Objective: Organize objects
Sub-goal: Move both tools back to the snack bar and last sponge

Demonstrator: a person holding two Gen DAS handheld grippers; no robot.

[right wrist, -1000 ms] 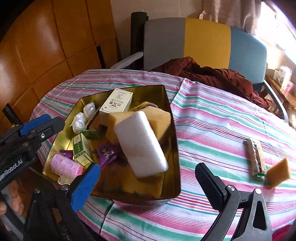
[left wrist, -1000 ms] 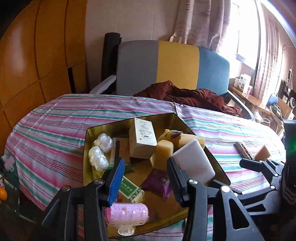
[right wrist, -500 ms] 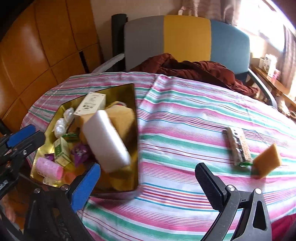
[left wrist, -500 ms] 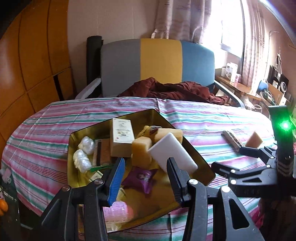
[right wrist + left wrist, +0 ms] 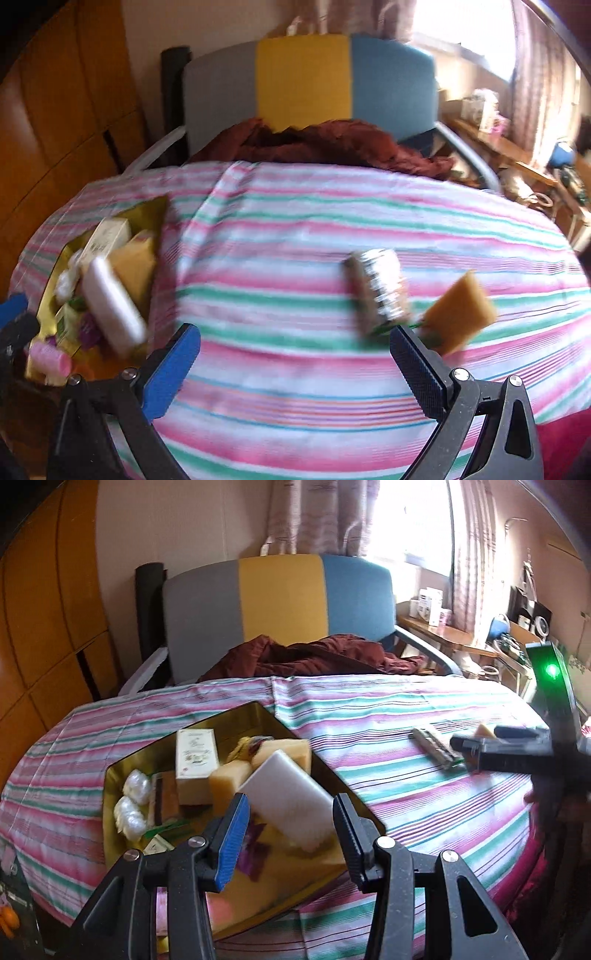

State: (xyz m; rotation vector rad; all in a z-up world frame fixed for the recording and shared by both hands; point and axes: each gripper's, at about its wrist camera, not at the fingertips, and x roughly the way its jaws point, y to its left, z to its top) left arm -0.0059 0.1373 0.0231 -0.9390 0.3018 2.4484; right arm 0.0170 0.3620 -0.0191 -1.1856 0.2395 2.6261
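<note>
Status: sorting mostly complete, two items outstanding, judged from how things lie.

Left of the right gripper (image 5: pixel 295 354), the gold tray (image 5: pixel 236 716) rests on the striped tablecloth (image 5: pixel 295 229) and already holds the bulk of the objects: a pink hair roller (image 5: pixel 50 360), white wrapped balls (image 5: pixel 129 812), a cream carton (image 5: pixel 195 760), yellow sponge blocks (image 5: pixel 227 779), purple sachets (image 5: pixel 251 856) and a white foam block (image 5: pixel 291 808) lying tilted on top of the pile. The left gripper (image 5: pixel 288 843) hovers over the near part of this tray. Its jaws stand partly spread, with nothing pinched between them; the foam block shows beyond the fingertips, not between the pads.

Ahead of the right gripper, toward its right finger, two items lie on the cloth outside the tray: a silvery foil-wrapped packet (image 5: pixel 376 291) and, just beside it on the right, an orange sponge wedge (image 5: pixel 461 310). The frame is blurred, so contact between the two cannot be confirmed. The right gripper's jaws are spread wide and empty, with both items just beyond the fingertips.

Remaining work, as a judgement: collect the packet and the wedge and transfer them to the tray.
</note>
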